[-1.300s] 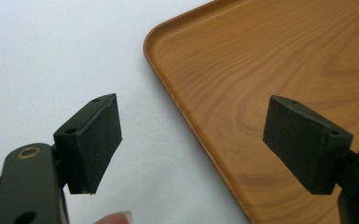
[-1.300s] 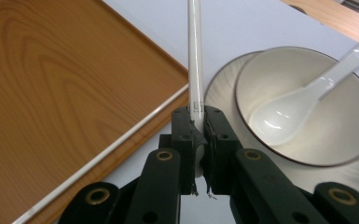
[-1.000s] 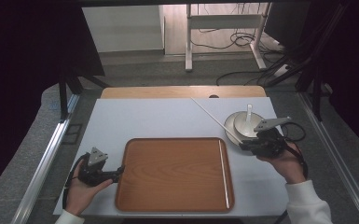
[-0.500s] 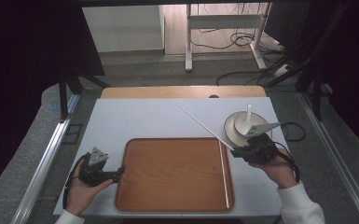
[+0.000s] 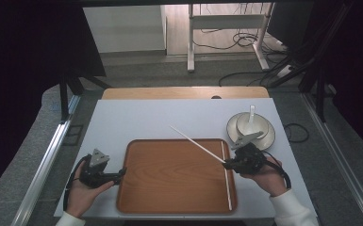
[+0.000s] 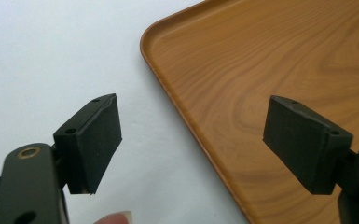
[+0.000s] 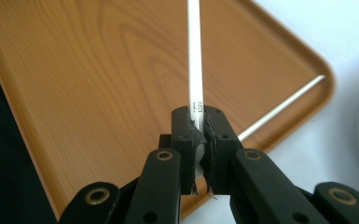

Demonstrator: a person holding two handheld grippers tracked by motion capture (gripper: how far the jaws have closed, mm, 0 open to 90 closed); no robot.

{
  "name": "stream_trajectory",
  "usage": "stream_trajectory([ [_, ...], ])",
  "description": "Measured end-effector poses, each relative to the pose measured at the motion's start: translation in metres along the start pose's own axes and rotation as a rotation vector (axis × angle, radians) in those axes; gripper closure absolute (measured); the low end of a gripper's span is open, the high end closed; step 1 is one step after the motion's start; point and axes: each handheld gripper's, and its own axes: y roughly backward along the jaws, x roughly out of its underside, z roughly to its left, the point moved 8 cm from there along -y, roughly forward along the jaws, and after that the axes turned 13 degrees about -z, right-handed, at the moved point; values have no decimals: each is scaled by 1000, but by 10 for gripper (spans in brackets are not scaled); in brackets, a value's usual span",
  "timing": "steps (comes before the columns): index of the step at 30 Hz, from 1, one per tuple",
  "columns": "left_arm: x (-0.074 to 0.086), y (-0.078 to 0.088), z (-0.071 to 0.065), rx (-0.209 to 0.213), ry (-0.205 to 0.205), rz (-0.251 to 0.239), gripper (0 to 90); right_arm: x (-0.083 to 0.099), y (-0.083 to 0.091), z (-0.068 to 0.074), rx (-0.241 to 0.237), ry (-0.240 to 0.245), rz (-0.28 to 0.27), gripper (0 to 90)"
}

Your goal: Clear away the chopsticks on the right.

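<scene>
High view: right gripper (image 5: 227, 163) clamped on white chopstick (image 5: 197, 144), angled over tray (image 5: 169, 207).

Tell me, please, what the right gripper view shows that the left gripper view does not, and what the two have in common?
Right gripper view alone: the right gripper shut on a white chopstick that points out over the tray, and a second chopstick lying in the tray by its rim. Left gripper view alone: the left gripper with jaws wide open, nothing between them, astride the tray's edge, and a fingertip at the bottom. Shared: the wooden tray on the white table.
</scene>
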Motion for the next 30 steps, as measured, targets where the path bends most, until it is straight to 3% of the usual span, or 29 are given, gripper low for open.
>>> stream_trajectory([
  [10, 0, 0, -1, -1, -2, 3, 190, 11, -25, 21, -17, 50, 99, 839],
  [24, 2, -1, 1, -6, 4, 10, 188, 26, -38, 42, -8, 114, 214, 838],
  [30, 3, -1, 1, -2, -1, 15, 188, 33, -44, 47, -18, 120, 267, 833],
])
